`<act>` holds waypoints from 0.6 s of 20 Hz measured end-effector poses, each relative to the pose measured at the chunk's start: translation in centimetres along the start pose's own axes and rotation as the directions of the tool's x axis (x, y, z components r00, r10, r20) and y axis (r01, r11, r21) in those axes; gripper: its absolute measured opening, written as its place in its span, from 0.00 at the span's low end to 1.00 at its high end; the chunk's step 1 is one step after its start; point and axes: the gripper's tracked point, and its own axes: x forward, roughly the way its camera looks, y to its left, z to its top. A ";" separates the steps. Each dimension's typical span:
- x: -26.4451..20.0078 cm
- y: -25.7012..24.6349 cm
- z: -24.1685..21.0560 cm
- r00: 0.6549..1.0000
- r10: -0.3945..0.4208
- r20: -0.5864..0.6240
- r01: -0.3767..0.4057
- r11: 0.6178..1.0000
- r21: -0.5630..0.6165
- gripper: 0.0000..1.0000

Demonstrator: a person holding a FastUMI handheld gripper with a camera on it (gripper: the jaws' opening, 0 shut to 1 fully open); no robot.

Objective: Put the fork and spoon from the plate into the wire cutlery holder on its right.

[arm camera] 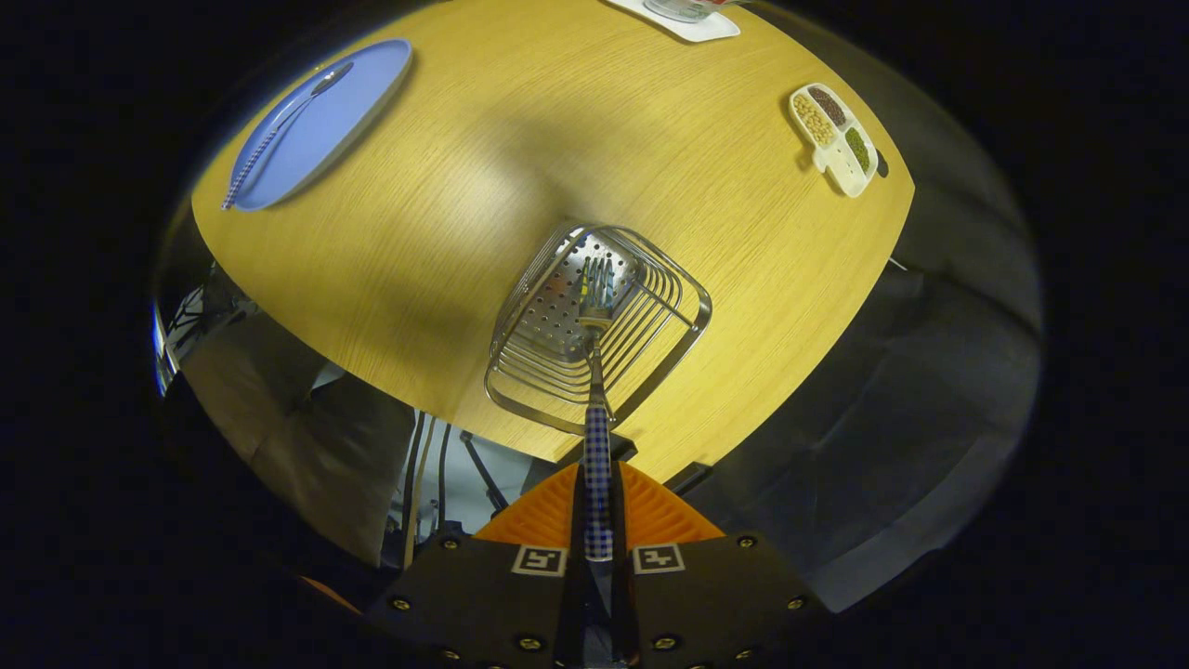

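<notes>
1. We see the fork (597,372) pinched by its checked handle between the two orange fingers (548,516) of the gripper (597,502).
2. The fork's prongs point down into the wire holder (669,348), over its shiny bottom full of little holes.
3. The holder stands on a round yellow wooden table (557,158), close to the table's near edge.
4. The spoon (279,130) lies on the blue plate (358,102), far off on the holder's left side.
5. A white dish (841,163) with beans in little sections sits near the table's right edge.
6. A white tray (697,28) at the far side is cut off.
7. Around the table the room is dark and hard to make out.
8. The gripper looks down from above the table's near edge.
</notes>
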 end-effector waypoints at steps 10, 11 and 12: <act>-4.0 -0.2 -0.1 0.981 -0.077 0.178 0.048 0.985 0.164 0.96; -4.5 0.0 -0.4 0.978 -0.087 0.188 0.054 0.984 0.170 0.96; -4.9 0.4 -0.4 0.976 -0.087 0.202 0.050 0.982 0.180 0.96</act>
